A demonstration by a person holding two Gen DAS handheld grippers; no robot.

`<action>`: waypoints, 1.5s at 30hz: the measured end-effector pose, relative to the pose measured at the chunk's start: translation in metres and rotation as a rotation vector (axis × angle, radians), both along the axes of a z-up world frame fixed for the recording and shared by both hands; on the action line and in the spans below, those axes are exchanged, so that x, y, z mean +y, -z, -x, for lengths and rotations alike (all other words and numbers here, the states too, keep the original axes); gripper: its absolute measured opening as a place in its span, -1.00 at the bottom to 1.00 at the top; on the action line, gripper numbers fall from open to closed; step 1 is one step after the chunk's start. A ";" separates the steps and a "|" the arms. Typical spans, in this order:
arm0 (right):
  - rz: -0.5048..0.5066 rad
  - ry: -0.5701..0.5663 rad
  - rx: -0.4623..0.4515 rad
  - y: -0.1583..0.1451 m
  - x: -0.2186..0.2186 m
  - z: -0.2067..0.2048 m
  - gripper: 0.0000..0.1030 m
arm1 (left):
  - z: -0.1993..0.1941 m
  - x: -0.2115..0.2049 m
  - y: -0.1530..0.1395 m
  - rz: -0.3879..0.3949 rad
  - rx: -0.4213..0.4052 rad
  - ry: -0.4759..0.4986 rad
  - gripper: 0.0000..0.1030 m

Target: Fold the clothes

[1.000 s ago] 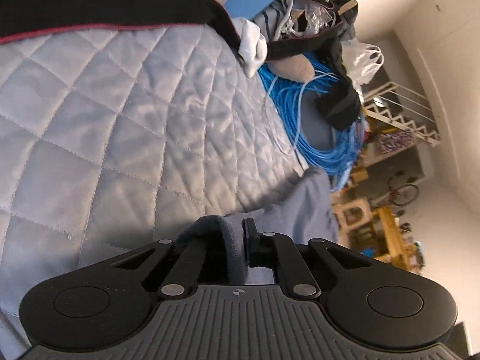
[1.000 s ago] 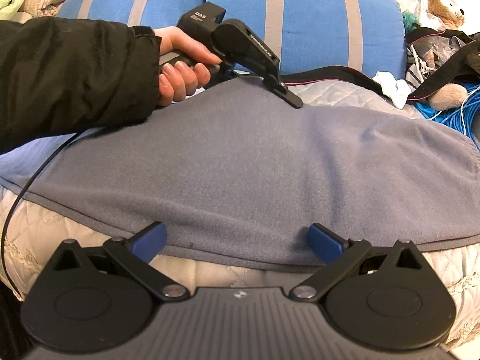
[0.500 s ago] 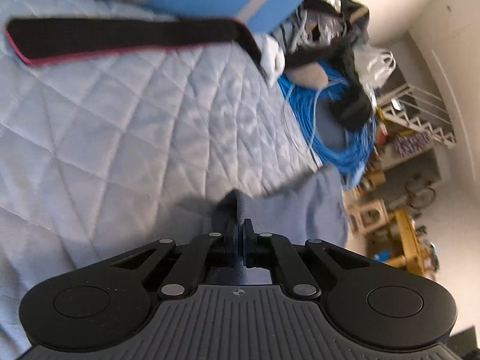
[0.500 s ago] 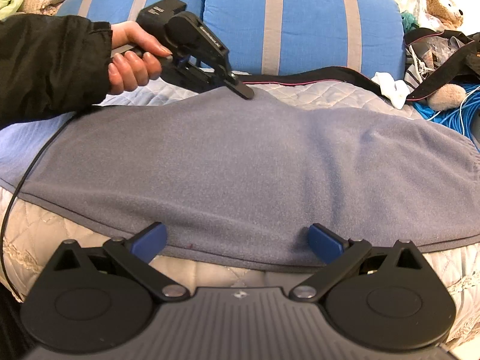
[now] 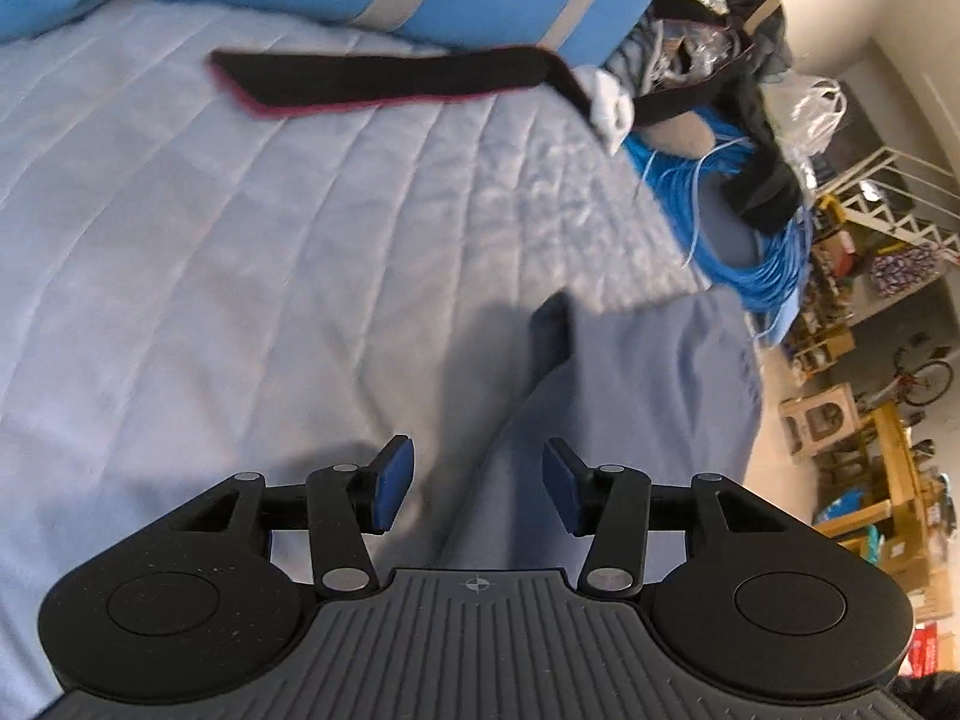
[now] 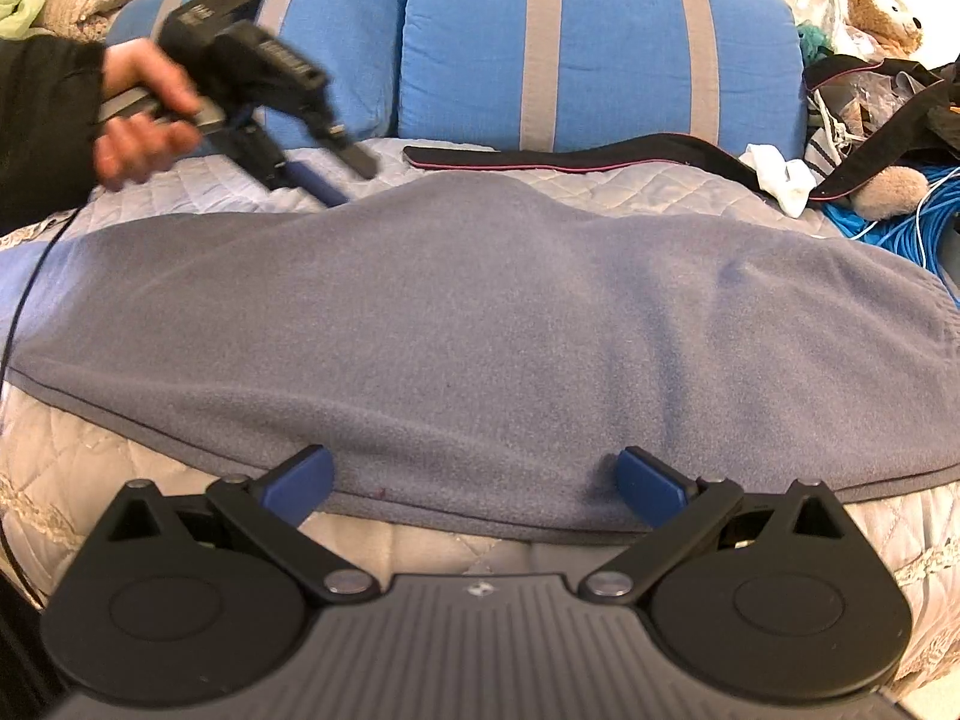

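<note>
A grey fleece garment (image 6: pixel 480 312) lies spread flat across the quilted bed, its far edge humped at the middle. In the left wrist view its corner (image 5: pixel 630 408) rests on the quilt below and ahead of my left gripper (image 5: pixel 474 468). That gripper's jaws are opening with nothing between the blue pads. From the right wrist view, a hand (image 6: pixel 138 120) holds the left gripper (image 6: pixel 351 180) just above the garment's far left edge, apart from it. My right gripper (image 6: pixel 474 471) stands wide open over the garment's near hem, gripping nothing.
Two blue pillows with grey stripes (image 6: pixel 600 48) line the back of the bed. A black strap with a pink edge (image 6: pixel 570 159) lies before them, beside a white sock (image 6: pixel 780 177). Blue cable coils (image 5: pixel 750 228), bags and a teddy bear (image 6: pixel 882 6) crowd the right side.
The left gripper let go of the garment's far edge, opened, and drew away up and to the left. The cloth settled flat. The right gripper stayed put.
</note>
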State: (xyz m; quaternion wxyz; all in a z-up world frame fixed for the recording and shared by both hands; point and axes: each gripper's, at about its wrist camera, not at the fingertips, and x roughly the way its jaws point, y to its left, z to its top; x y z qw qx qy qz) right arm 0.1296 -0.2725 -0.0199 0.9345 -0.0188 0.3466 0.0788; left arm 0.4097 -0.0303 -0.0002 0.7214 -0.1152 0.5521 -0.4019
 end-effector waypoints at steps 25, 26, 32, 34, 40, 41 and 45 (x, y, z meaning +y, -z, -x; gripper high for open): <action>0.012 0.046 -0.008 -0.004 0.005 0.008 1.00 | 0.135 0.107 -0.072 -0.167 -0.341 -0.253 0.30; 0.013 0.049 -0.010 -0.005 0.005 0.008 1.00 | 0.147 0.114 -0.077 -0.173 -0.362 -0.270 0.38; 0.047 0.035 -0.078 -0.013 0.012 0.027 1.00 | 0.208 0.162 -0.089 -0.208 -0.428 -0.397 0.44; 0.063 -0.004 -0.128 -0.018 0.019 0.038 1.00 | 0.229 0.185 -0.087 -0.207 -0.445 -0.480 0.45; 0.182 -0.097 -0.197 -0.021 0.049 0.054 1.00 | 0.265 0.254 -0.073 -0.111 -0.361 -0.807 0.47; 0.196 -0.101 -0.198 -0.021 0.053 0.055 1.00 | 0.268 0.263 -0.071 -0.103 -0.347 -0.845 0.47; 0.197 -0.102 -0.201 -0.022 0.057 0.055 1.00 | 0.284 0.298 -0.059 -0.029 -0.262 -1.005 0.47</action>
